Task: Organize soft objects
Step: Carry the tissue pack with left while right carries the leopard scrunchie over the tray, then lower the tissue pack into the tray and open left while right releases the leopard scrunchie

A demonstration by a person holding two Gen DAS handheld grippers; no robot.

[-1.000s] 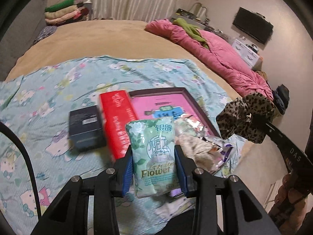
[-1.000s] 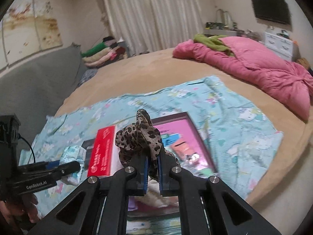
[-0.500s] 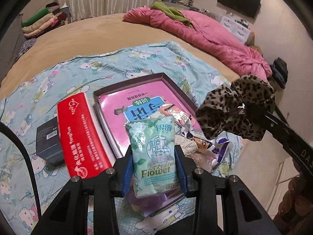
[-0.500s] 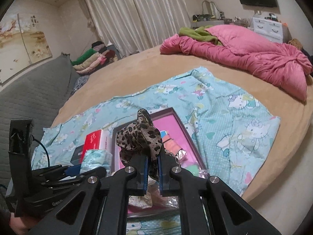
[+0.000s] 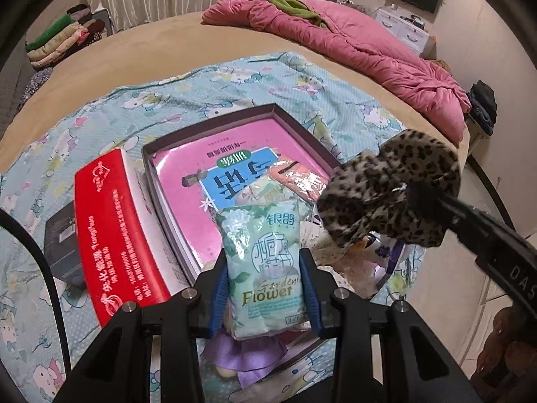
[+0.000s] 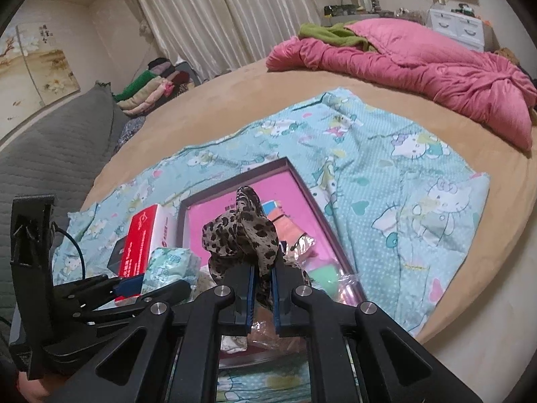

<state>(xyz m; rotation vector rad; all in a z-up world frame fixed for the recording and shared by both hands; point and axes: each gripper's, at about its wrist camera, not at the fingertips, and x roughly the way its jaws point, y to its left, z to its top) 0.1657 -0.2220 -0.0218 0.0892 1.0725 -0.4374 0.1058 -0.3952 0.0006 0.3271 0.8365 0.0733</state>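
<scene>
Leopard-print cloth, bunched into a soft wad (image 6: 241,235), is pinched between the fingers of the right gripper (image 6: 261,297), which are nearly together with only a thin fold of fabric between them. It hangs in the air above the near end of the shallow box (image 5: 295,124) that sits on the cartoon-print sheet (image 6: 419,201) spread over the bed (image 5: 117,63).

To its left, the left gripper (image 5: 265,297) holds a pale green tissue pack (image 5: 263,262) upright, its fingers set moderately apart and pressing on the pack's two long sides. That pack also hovers over the near part of the box, above some crinkly wrapped items (image 5: 295,181) already lying inside on a pink booklet (image 5: 214,154). A red carton (image 5: 117,235) stands just beside the box on its left, with a small dark box (image 5: 60,245) next to it.

Both held things look light and yielding. The cloth will likely sag and unfold once let go, so a pinch through the thick of the bunch suits it better than a grip on a loose edge. The tissue pack has a slick plastic wrap and a squashy middle; squeezing it across the sides near the lower half, as now, should keep it from sliding out, though too hard a squeeze would only dent it. Neither seems breakable, and a low drop into the box looks safe.
</scene>
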